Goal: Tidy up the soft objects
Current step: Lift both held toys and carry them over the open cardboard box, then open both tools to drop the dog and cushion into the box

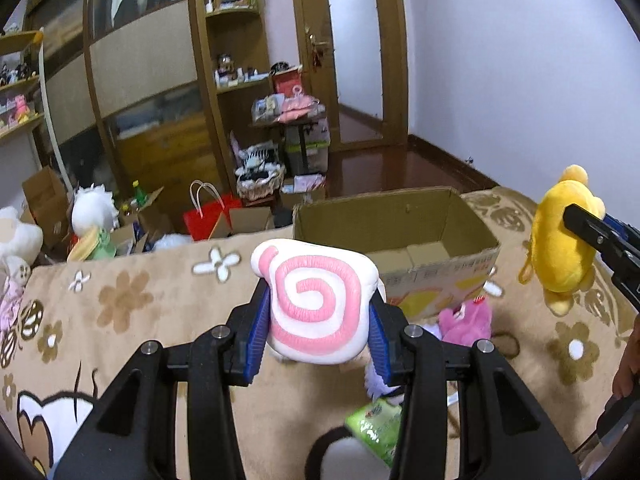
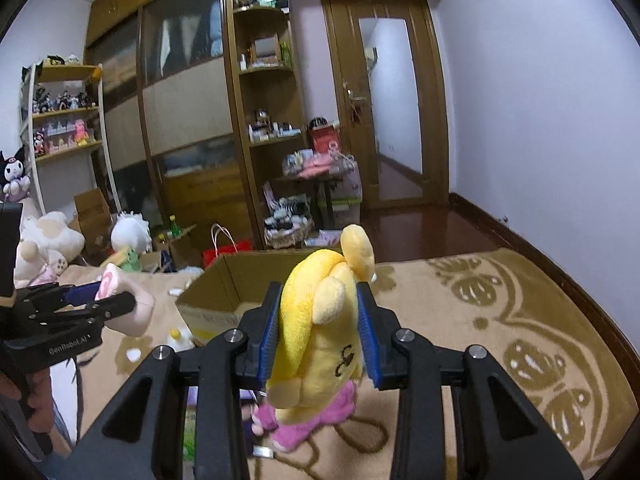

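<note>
A: Nearest first: what does each hand have?

B: The left gripper (image 1: 318,322) is clamped on a squashy white cushion with a pink spiral (image 1: 316,300), blue pads pressing both flanks. The right gripper (image 2: 318,336) is closed tight on a yellow plush toy with round ears (image 2: 320,320), which hangs clear of the bed.

A: So which step is this?

B: I'd say the carry: both toys are lifted and neither is stowed. The open brown cardboard box (image 1: 472,220) sits just beyond the spiral cushion, flaps up and looking empty inside.

A: And the next move?

B: Probably bringing each toy over the box mouth and letting go, one at a time so the two grippers don't crowd each other. Soft things may cling to the pads.

A: Anything left underneath?

B: A pink plush (image 1: 468,320) and a green packet (image 1: 376,424) lie on the beige fleece blanket with brown flowers (image 1: 140,312).

A: Beyond that?

B: A cluttered floor with a red paper bag (image 1: 208,216) and white stuffed animals, then a wooden wardrobe (image 1: 152,80), a glazed wooden door (image 1: 352,52) and a pale wall.
</note>
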